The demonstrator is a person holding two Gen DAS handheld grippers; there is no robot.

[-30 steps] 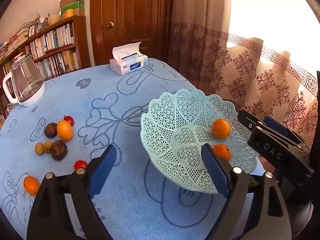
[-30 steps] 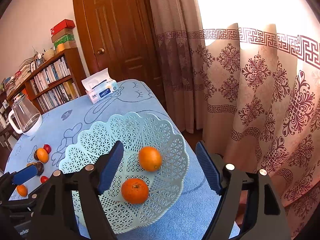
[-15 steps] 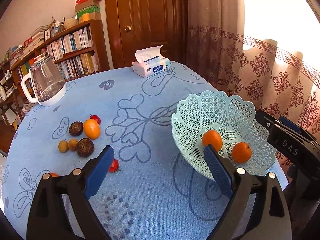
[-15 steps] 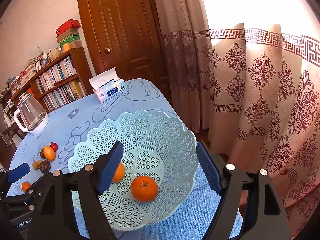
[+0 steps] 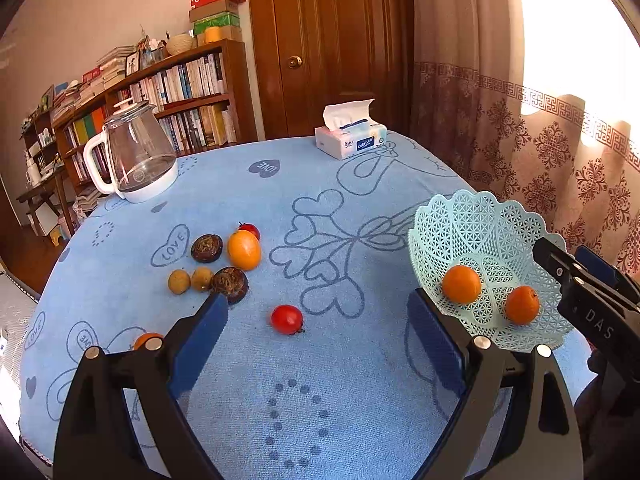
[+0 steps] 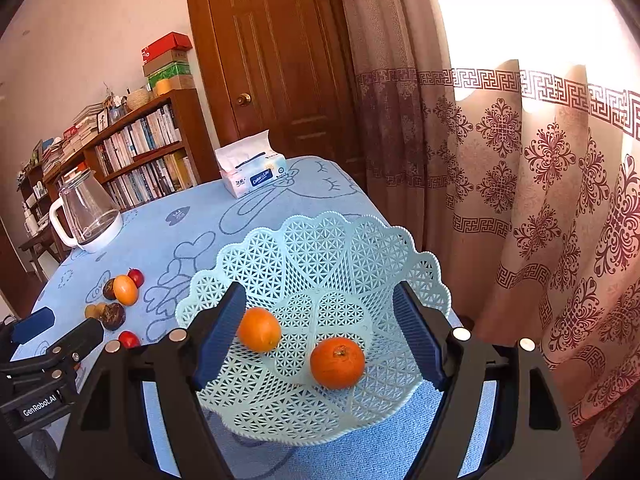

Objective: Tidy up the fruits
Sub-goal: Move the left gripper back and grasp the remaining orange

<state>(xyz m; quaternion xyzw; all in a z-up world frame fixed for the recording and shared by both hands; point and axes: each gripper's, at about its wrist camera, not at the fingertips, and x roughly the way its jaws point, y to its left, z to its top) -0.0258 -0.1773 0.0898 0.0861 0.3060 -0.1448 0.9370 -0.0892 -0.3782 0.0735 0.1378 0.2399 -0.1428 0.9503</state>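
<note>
While both claws hang over the blue table (image 5: 360, 184), each stands wide with nothing between its pads. Largest of the task's things is the basket (image 6: 320, 248), a pale green lattice bowl directly under and ahead of the right claw (image 6: 316, 328); from the left claw (image 5: 316, 336) it lies off to the right, near the table's edge. Two oranges (image 6: 337, 362) rest in it, apart from each other, one near the right claw's left pad. Left of and beyond the left claw sits a loose cluster of fruit: a yellow-orange fruit (image 5: 243, 249), two dark brown round ones (image 5: 207, 247), two small tan ones (image 5: 179, 281) and a small red one behind. Another orange (image 5: 147, 338) shows partly behind the left claw's left finger. A red tomato (image 5: 287, 319) lies alone just ahead, between the left claw's pads in the left wrist view.
</note>
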